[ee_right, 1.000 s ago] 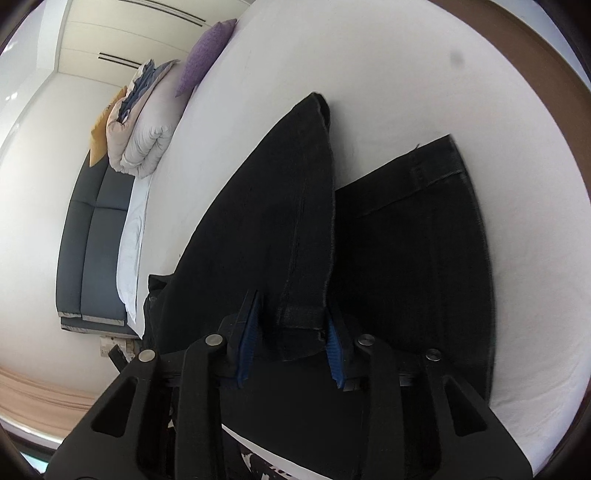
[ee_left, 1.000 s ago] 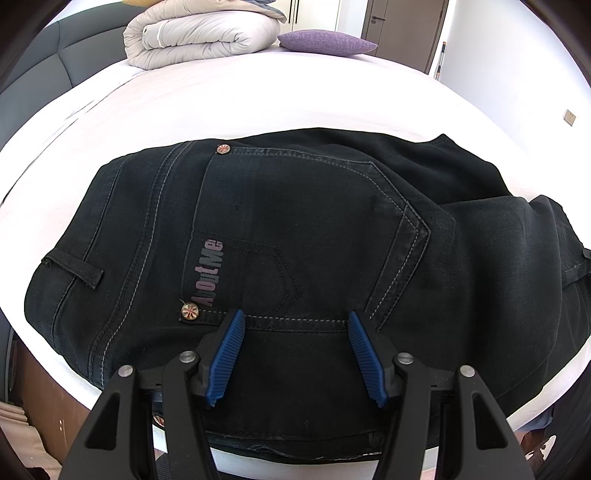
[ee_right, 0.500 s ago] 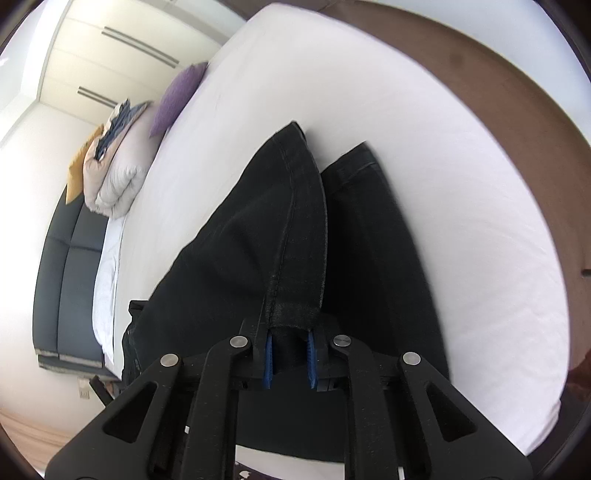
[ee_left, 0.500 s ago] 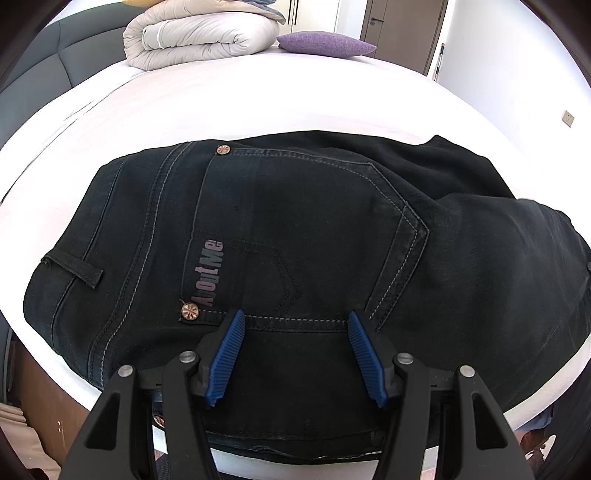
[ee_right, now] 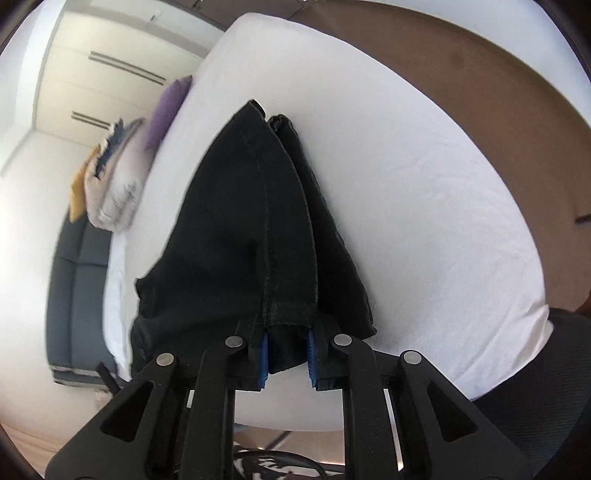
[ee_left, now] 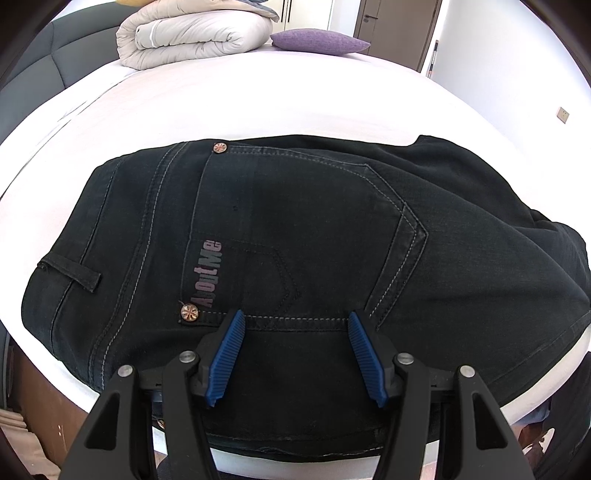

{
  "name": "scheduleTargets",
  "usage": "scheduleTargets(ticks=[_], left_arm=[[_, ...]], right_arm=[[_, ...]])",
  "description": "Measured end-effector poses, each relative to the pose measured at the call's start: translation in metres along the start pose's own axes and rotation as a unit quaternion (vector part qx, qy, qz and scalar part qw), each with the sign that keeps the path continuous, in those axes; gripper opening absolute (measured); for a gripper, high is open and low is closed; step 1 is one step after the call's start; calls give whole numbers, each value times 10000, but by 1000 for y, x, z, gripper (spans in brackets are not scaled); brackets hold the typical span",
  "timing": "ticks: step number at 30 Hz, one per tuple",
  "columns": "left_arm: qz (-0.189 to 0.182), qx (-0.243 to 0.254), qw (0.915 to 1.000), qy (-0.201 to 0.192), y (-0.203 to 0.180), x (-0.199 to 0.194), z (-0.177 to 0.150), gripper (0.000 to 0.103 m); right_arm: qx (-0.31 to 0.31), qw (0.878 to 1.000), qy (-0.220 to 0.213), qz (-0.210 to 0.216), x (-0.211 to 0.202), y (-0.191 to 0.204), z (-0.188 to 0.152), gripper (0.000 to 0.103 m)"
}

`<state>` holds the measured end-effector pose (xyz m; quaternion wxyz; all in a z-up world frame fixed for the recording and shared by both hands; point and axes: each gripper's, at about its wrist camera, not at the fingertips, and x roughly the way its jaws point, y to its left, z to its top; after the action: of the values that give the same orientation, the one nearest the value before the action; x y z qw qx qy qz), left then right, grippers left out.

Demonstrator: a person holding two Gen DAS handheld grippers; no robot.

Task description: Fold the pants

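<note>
Directly below your left gripper [ee_left: 295, 354] lies a pair of black denim pants [ee_left: 314, 229], seat side up on the white bed sheet [ee_left: 258, 107]. Grey stitching outlines a back pocket, two copper rivets mark its corners, and faded pinkish lettering runs along one edge. A belt loop shows at the waistband on the left of this view. Your left gripper's blue ribbed pads [ee_left: 227, 354] stand apart above the pocket seam, with nothing pinched between them.

Your right gripper [ee_right: 287, 356] is clamped on the hem of one pant leg [ee_right: 258, 229], its jaws having just eased open slightly, the hem between them. That leg is raised over the other leg, which lies flat just beside it.

At the far end of the bed sit a folded beige duvet [ee_left: 192, 33] and a purple pillow [ee_left: 317, 41], beside a dark grey padded headboard [ee_left: 33, 66]. Beyond are pale wardrobe doors and a brown door.
</note>
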<state>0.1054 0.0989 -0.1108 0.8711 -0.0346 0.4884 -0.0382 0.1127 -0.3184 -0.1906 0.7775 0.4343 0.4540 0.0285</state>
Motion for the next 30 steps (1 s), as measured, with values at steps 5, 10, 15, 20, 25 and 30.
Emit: scheduleTargets(ticks=[5, 10, 15, 20, 25, 30], left_arm=[[7, 23, 10000, 29, 1, 0, 3, 61], [-6, 36, 10000, 51, 0, 0, 6, 61], [3, 51, 10000, 84, 1, 2, 6, 61], [30, 69, 9999, 102, -2, 2, 6, 61], [27, 68, 9999, 96, -5, 2, 7, 61], [11, 89, 9999, 75, -6, 2, 5, 61]], right_arm=[[451, 9973, -281, 513, -17, -13, -3, 25], [537, 9938, -433, 870, -21, -20, -6, 21], [433, 9970, -574, 270, -28, -26, -6, 6], [-286, 9949, -691, -678, -25, 8, -14, 6], [-457, 9917, -675, -996, -17, 17, -6, 7], [-37, 9758, -1220, -1814, -51, -8, 2, 12]])
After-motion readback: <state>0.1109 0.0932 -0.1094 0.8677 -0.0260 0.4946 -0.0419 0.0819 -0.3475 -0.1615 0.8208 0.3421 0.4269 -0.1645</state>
